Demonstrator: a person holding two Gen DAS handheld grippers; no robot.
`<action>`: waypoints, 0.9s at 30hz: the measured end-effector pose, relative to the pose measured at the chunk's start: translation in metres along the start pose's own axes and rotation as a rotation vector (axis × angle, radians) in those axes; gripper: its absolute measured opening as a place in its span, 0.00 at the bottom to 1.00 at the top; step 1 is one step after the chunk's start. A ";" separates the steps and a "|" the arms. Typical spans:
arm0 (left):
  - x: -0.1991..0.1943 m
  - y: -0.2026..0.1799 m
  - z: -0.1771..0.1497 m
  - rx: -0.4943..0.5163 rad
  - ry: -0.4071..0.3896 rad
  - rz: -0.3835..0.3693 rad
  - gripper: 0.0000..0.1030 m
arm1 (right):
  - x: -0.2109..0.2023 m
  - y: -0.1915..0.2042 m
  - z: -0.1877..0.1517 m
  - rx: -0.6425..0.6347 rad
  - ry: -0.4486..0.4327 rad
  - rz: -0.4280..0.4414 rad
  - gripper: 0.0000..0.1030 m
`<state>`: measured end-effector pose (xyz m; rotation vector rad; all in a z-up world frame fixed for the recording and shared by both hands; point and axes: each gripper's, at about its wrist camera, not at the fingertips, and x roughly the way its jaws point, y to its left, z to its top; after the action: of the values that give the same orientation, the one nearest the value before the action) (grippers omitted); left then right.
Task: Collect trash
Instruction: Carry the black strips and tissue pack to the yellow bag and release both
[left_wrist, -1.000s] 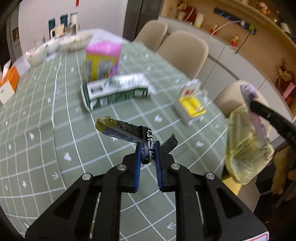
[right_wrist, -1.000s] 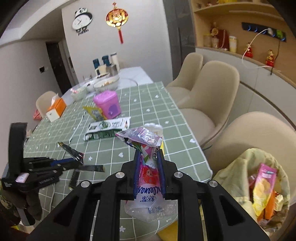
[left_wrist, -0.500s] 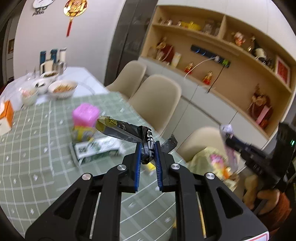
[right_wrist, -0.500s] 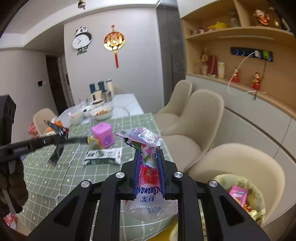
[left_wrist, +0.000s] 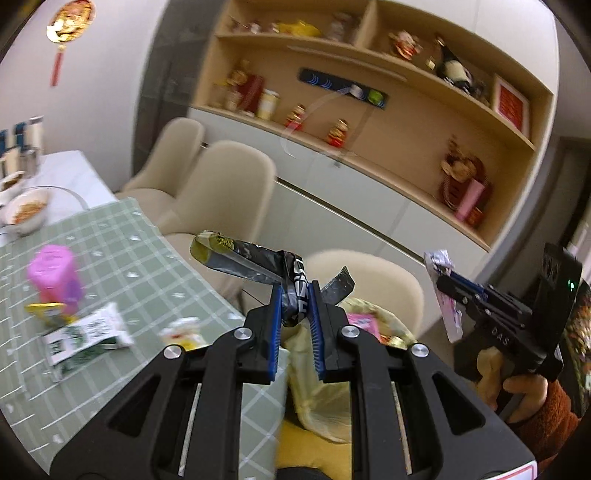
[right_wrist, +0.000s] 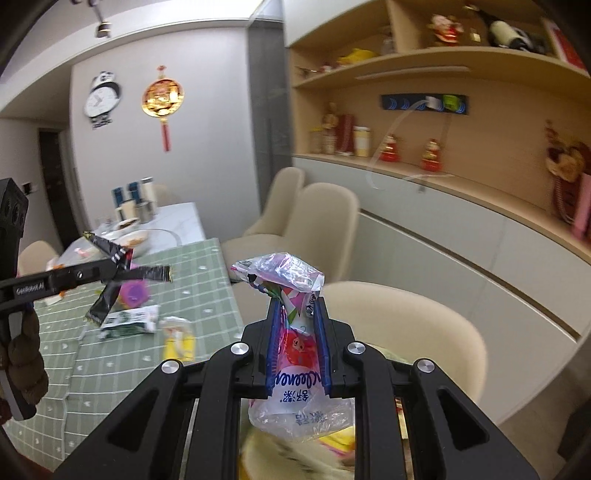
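My left gripper (left_wrist: 295, 297) is shut on a black foil wrapper (left_wrist: 255, 260) and holds it in the air above a yellow trash bag (left_wrist: 325, 380). The left gripper also shows in the right wrist view (right_wrist: 110, 271), with the black wrapper (right_wrist: 127, 275) over the table edge. My right gripper (right_wrist: 297, 308) is shut on a clear Kleenex tissue pack wrapper (right_wrist: 291, 295), above the bag (right_wrist: 280, 458). It shows at the right of the left wrist view (left_wrist: 441, 277). On the green checked tablecloth (left_wrist: 122, 251) lie a green-white packet (left_wrist: 83, 338) and a yellow-white wrapper (left_wrist: 183, 334).
A pink container (left_wrist: 55, 280) stands on the table, with bowls (left_wrist: 26, 212) further back. Beige chairs (left_wrist: 225, 192) line the table's right side. One chair (right_wrist: 410, 336) is right behind the bag. A cabinet with shelves (left_wrist: 369, 166) runs along the wall.
Both grippers have risen and swung right, away from the table and toward the trash bag, each keeping its wrapper. The bag now lies directly below both.
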<state>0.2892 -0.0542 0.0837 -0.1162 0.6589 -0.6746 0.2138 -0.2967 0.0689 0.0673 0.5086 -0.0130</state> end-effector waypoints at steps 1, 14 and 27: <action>0.008 -0.006 -0.001 0.010 0.013 -0.017 0.13 | -0.001 -0.010 -0.002 0.011 0.005 -0.020 0.18; 0.124 -0.081 -0.014 0.096 0.206 -0.229 0.13 | 0.001 -0.084 -0.026 0.110 0.055 -0.160 0.18; 0.205 -0.108 -0.046 0.109 0.388 -0.284 0.13 | 0.021 -0.124 -0.044 0.191 0.101 -0.195 0.18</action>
<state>0.3239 -0.2597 -0.0280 0.0250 0.9862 -1.0189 0.2075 -0.4171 0.0130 0.2057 0.6126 -0.2507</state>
